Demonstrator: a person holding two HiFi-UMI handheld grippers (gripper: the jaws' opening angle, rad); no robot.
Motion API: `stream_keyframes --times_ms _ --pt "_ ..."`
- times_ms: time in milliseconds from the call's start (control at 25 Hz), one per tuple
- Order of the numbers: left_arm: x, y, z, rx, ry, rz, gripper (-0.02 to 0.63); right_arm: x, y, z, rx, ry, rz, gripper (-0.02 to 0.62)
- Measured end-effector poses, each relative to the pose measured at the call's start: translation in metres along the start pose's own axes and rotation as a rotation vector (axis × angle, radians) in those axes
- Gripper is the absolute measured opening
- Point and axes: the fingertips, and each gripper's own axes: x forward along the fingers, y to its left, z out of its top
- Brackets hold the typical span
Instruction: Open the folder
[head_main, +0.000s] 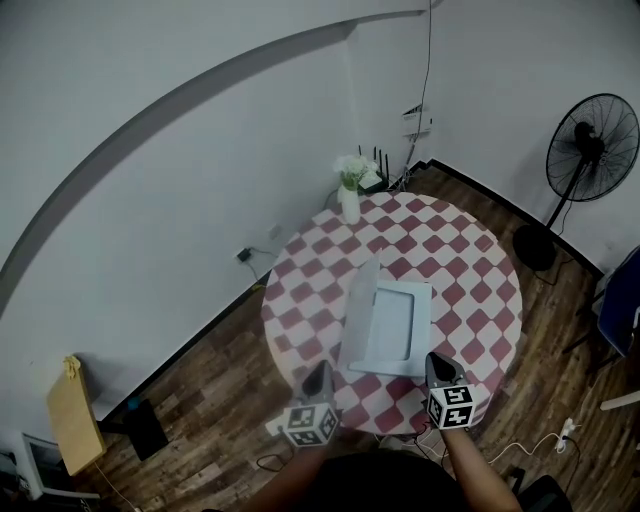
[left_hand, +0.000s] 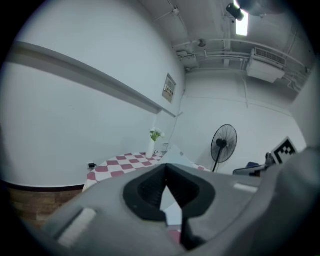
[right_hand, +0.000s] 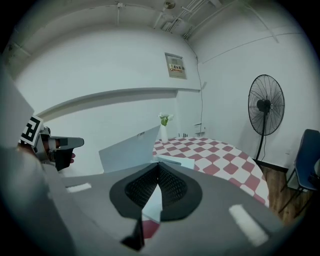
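A pale blue-grey folder (head_main: 395, 325) lies on the round table with the red and white checked cloth (head_main: 470, 270). Its cover (head_main: 358, 308) stands up, raised along the left side. Both grippers hover at the table's near edge, apart from the folder. The left gripper (head_main: 320, 378) is shut with nothing in it, just left of the folder's near corner. The right gripper (head_main: 437, 368) is shut and empty, just right of it. In the left gripper view the pads of the left gripper (left_hand: 166, 167) meet, with the folder (left_hand: 175, 156) beyond. In the right gripper view the right gripper (right_hand: 159, 166) is closed, facing the raised cover (right_hand: 127, 150).
A white vase with flowers (head_main: 349, 190) stands at the table's far edge. A black standing fan (head_main: 590, 150) is on the wooden floor at the right, and a blue chair (head_main: 622, 305) beside it. Cables and a power strip (head_main: 565, 432) lie on the floor.
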Motion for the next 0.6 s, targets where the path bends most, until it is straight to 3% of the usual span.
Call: stream_keyframes --times_ms 600 --pt "0.01 -0.02 0.018 0.077 -0.024 -0.065 0.003 -0.004 -0.012 0.021 -0.076 -0.033 -0.04 0.002"
